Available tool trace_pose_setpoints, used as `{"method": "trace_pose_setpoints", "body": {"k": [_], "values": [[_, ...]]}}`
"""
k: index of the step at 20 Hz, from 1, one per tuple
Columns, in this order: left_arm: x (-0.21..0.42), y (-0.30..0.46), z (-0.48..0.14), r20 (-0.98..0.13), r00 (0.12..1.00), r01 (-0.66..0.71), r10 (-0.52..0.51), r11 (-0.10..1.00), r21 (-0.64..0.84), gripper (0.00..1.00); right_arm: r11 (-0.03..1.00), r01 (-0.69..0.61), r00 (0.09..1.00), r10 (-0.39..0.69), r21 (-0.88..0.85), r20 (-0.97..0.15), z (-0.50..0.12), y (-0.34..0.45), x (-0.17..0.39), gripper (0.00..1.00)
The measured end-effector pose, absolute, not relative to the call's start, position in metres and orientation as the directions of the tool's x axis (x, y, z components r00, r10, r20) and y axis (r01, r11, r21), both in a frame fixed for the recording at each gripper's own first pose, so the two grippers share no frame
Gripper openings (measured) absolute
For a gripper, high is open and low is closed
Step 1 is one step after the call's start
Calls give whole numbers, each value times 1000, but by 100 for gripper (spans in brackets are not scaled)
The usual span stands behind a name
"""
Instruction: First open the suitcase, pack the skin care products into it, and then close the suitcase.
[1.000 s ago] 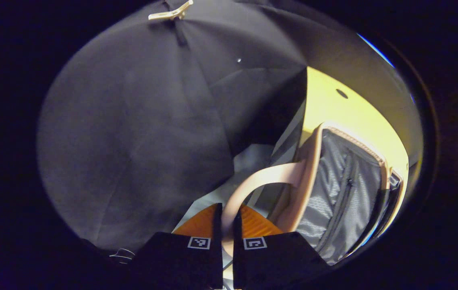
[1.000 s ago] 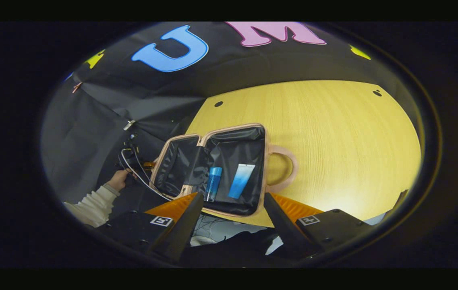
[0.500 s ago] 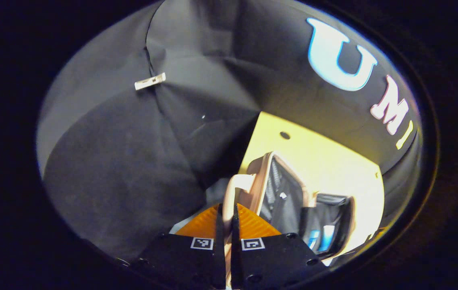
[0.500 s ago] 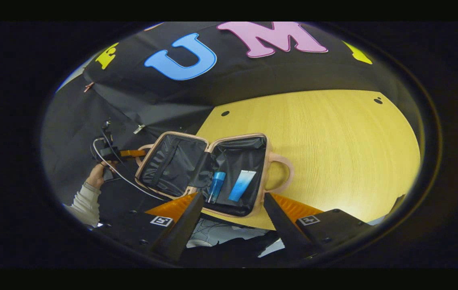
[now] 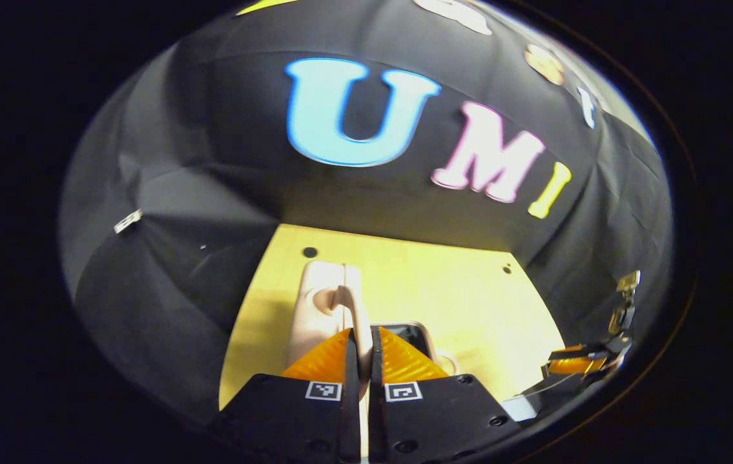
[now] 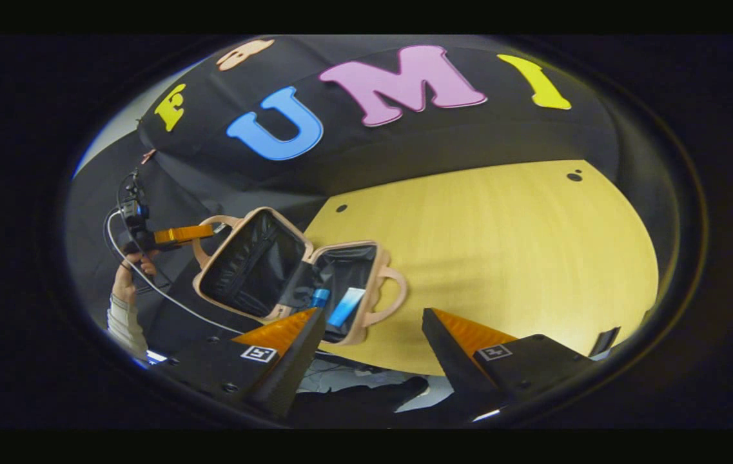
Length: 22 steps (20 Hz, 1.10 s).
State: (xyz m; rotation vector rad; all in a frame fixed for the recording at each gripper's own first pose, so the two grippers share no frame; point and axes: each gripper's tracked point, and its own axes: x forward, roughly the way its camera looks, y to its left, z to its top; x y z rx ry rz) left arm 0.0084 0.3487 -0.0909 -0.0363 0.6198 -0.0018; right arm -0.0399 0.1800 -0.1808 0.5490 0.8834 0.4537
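Suitcase [image 6: 289,270]: pink shell, dark lining, on the near left part of the yellow table [image 6: 501,245]; lid [image 6: 247,261] raised at a slant over the base. Two skin care products inside the base: a blue bottle [image 6: 320,298] beside a pale blue tube [image 6: 345,307] (both partly hidden by the right gripper's finger).

Left gripper [image 5: 361,351]: jaws clamped together on the lid's handle [image 5: 348,303], held by a hand [image 6: 126,274] with a pale sleeve.

Right gripper [image 6: 372,348]: jaws wide apart, empty, near the table's front edge, just in front of the suitcase.
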Motion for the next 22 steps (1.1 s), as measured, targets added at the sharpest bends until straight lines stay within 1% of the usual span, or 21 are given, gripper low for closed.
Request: {"method": "trace_pose_setpoints", "body": {"k": [2, 4, 5, 8, 9, 12, 14, 16, 18, 20, 22], "values": [[20, 293, -108, -608, 791, 48, -69, 998, -51, 10, 777, -114, 572, 561, 619, -599, -182, 140, -45, 96], [32, 239, -147, -659, 740, 101, -139, 990, -96, 10, 789, -87, 585, 534, 608, -610, -189, 108, -53, 96], [33, 217, -174, -690, 709, 110, -148, 989, -98, 10, 796, -68, 586, 519, 601, -622, -194, 91, -58, 96], [37, 183, -248, -757, 641, 156, -125, 987, -31, 10, 801, -14, 604, 484, 598, -634, -198, 45, -69, 96], [35, 177, -273, -780, 617, 162, -101, 987, 1, 10, 809, 1, 616, 463, 588, -638, -200, 27, -71, 96], [38, 162, -320, -828, 559, 152, -52, 988, 40, 12, 811, 49, 636, 425, 583, -644, -204, -14, -83, 96], [40, 161, -333, -840, 542, 137, -32, 989, 51, 13, 814, 70, 642, 405, 576, -651, -209, -39, -91, 95], [41, 156, -345, -834, 552, 124, -4, 989, 77, 17, 827, 68, 640, 393, 558, -660, -218, -65, -98, 96], [40, 150, -348, -828, 560, 107, -10, 992, 60, 23, 846, 52, 635, 382, 530, -672, -228, -79, -103, 96], [39, 146, -346, -810, 586, 86, 2, 994, 65, 39, 900, 7, 655, 325, 436, -682, -243, -99, -97, 96], [38, 132, -329, -772, 636, 78, -4, 995, 59, 47, 930, -61, 691, 302, 363, -657, -242, -102, -92, 96]]}}
